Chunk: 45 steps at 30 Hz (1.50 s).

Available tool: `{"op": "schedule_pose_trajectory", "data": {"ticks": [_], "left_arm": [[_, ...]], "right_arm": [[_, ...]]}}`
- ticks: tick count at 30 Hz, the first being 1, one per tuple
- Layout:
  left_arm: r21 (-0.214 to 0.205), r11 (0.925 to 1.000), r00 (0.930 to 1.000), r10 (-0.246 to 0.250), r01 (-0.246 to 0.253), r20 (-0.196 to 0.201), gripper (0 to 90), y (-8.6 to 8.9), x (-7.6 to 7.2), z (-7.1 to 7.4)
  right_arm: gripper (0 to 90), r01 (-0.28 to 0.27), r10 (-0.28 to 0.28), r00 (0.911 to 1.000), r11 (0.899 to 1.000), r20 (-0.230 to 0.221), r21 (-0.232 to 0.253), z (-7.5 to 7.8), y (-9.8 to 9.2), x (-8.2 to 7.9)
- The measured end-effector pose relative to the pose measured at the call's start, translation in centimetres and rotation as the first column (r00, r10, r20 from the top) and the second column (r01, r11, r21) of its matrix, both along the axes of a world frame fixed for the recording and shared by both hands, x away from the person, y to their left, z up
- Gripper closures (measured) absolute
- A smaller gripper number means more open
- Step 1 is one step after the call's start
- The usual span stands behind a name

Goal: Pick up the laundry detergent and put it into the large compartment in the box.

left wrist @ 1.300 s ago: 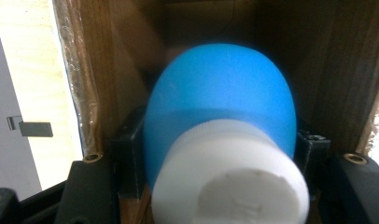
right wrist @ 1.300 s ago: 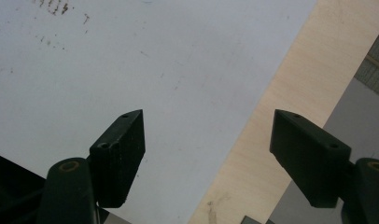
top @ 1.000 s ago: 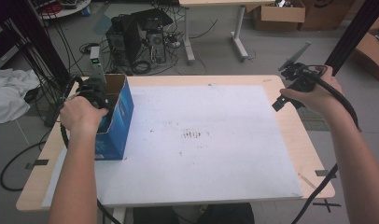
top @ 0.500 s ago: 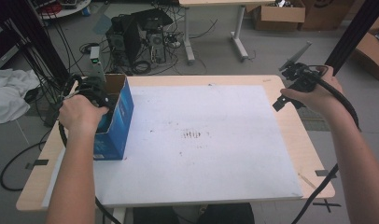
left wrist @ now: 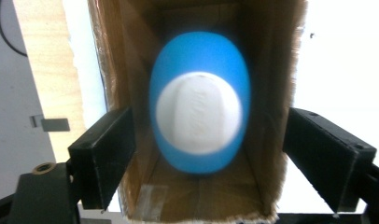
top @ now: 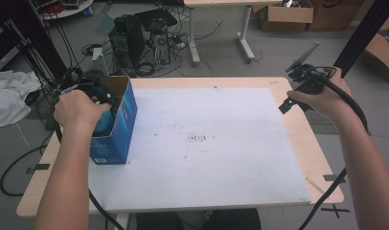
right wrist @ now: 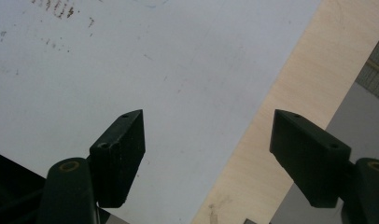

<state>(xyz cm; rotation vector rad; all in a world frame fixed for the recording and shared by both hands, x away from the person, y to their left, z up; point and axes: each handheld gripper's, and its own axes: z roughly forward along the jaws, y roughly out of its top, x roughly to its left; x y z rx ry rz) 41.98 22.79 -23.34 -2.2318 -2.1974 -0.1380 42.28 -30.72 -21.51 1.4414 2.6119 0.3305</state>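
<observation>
Blue-and-white egg [left wrist: 199, 119], blue box [top: 120, 127]

An open box [top: 113, 127] stands at the left end of the counter [top: 298, 143], on the sheet [top: 207, 143] that covers most of it. Inside the box lies a rounded object [left wrist: 199, 123], with the left gripper [top: 99, 96] above the opening. The right gripper [top: 305, 79] hangs over the counter's far right corner.

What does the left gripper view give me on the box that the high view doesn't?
Left gripper view alone: the inside of the open box, brown cardboard walls, with a blurred blue and white oval object lying in it. The left gripper has just been opening; its jaws stand apart outside the box walls, touching nothing.

High view alone: the box's blue outside, standing at the left edge of the white table sheet, and the right gripper over the far right corner.

Both: the box, open-topped.
</observation>
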Motion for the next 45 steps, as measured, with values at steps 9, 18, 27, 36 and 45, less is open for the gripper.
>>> {"op": "schedule_pose_trajectory", "data": {"ticks": [9, 18, 27, 36, 45], "left_arm": [[0.016, 0.9915, 0.9909, -0.129, 0.129, 0.037, 15.3, -3.9, -1.1, 3.0], [0.005, 0.9618, 0.9597, -0.273, 0.274, 0.065, 11.7, -9.2, -2.7, 4.3], [0.015, 0.9271, 0.9226, -0.374, 0.374, 0.094, 6.6, -14.2, -5.3, 4.9], [0.026, 0.8691, 0.8646, -0.494, 0.494, 0.092, 2.0, -19.1, -8.3, 3.8], [0.014, 0.8357, 0.8327, -0.548, 0.549, 0.076, 0.2, -21.5, -9.7, 2.0]], "right_arm": [[26.8, -0.001, 0.001, 1.0, 1.0, 0.004, 0.003, 0.2, -0.1, -0.1], [26.8, 0.002, -0.002, 1.0, 1.0, 0.005, 0.004, 0.4, -0.1, -0.5], [26.8, 0.005, -0.005, 1.0, 1.0, 0.007, 0.004, 0.4, -0.4, -0.8], [26.8, 0.012, -0.012, 0.9999, 1.0, 0.0, 0.006, 0.2, -0.4, -1.0], [26.8, -0.003, 0.003, 0.9998, 1.0, 0.019, -0.008, 1.4, 0.0, -1.6]]}}
